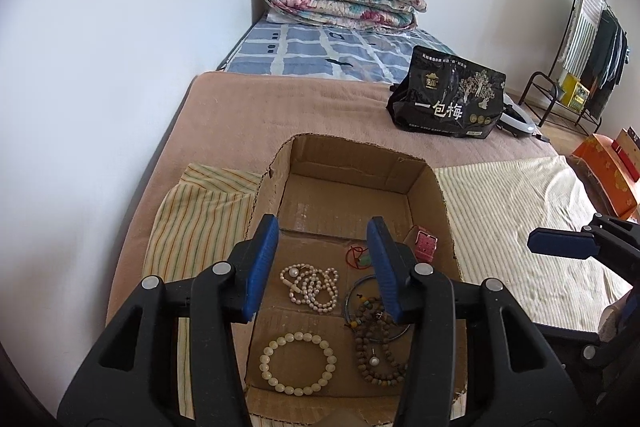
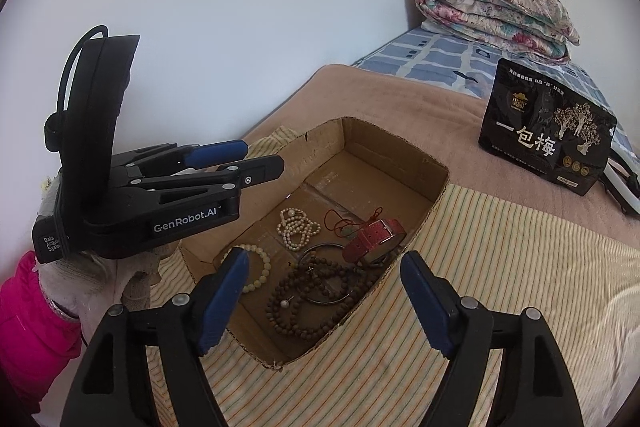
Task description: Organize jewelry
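Jewelry in an open box [image 1: 436, 187] on the bed [image 1: 248, 107], both grippers empty above it.

Left to right in the left wrist view: the left gripper [image 1: 326, 269] hangs over the box with jaws apart; under it a pale bracelet [image 1: 298, 363] lies flat by the near wall, a pearl strand [image 1: 314, 287] bunched beyond it, brown beads [image 1: 378, 347] coiled over a bangle [image 1: 356, 291], a red cord [image 1: 354, 255], and a red watch [image 1: 425, 245] at the right wall, strap running toward the far right corner. The right gripper [image 2: 324, 301] gapes wide above the near edge.
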`<move>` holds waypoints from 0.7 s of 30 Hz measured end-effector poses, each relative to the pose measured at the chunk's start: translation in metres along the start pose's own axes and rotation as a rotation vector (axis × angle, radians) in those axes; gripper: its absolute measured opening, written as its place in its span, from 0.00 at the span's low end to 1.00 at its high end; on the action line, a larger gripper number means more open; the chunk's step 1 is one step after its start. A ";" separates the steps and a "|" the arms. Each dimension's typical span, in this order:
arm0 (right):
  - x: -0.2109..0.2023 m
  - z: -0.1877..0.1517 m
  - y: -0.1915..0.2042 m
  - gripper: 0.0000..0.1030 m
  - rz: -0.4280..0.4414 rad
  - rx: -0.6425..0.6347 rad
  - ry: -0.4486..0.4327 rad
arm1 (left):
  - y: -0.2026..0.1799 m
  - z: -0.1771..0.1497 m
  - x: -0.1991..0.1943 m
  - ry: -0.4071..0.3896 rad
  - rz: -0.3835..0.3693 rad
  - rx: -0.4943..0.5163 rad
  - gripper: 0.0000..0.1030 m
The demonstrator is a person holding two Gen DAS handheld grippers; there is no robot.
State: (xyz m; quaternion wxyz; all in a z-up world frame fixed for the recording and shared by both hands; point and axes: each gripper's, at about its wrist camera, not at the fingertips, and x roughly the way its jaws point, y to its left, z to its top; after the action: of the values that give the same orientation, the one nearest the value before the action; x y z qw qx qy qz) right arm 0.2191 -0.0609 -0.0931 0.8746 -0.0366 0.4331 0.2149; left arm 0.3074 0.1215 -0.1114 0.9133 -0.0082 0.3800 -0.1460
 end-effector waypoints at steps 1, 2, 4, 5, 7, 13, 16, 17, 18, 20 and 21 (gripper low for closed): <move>-0.001 0.000 0.001 0.79 -0.005 -0.003 -0.001 | -0.001 0.000 -0.003 -0.004 0.001 0.001 0.46; -0.002 0.000 0.001 0.79 -0.009 -0.005 -0.001 | -0.002 0.000 -0.005 -0.007 0.002 0.004 0.46; -0.005 0.000 0.002 0.79 -0.010 -0.004 -0.004 | -0.004 0.000 -0.010 -0.014 0.008 0.008 0.46; -0.007 0.000 0.002 0.79 -0.009 -0.003 -0.007 | -0.004 0.000 -0.012 -0.017 0.008 0.008 0.46; -0.010 0.000 0.002 0.79 -0.010 -0.001 -0.011 | -0.006 0.001 -0.018 -0.024 0.010 0.008 0.46; -0.027 0.000 0.005 0.90 -0.029 -0.014 -0.049 | -0.008 0.001 -0.038 -0.047 0.025 -0.001 0.46; -0.036 0.000 0.007 0.91 -0.038 -0.024 -0.063 | -0.010 0.000 -0.049 -0.064 0.033 -0.002 0.46; -0.039 0.000 0.007 0.92 -0.042 -0.027 -0.067 | -0.011 0.000 -0.053 -0.069 0.036 -0.002 0.46; -0.043 0.000 0.008 0.93 -0.048 -0.031 -0.075 | -0.012 -0.001 -0.058 -0.074 0.042 -0.003 0.46; -0.050 0.000 0.009 0.96 -0.060 -0.034 -0.090 | -0.014 -0.003 -0.066 -0.086 0.044 -0.005 0.57; -0.054 0.000 0.009 0.97 -0.066 -0.035 -0.098 | -0.015 -0.004 -0.072 -0.096 0.048 -0.001 0.59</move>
State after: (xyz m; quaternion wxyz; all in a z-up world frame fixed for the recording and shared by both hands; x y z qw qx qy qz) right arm 0.1869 -0.0713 -0.0503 0.9005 -0.0556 0.3847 0.1948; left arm 0.2522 0.1268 -0.0627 0.9337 -0.0068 0.3361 -0.1234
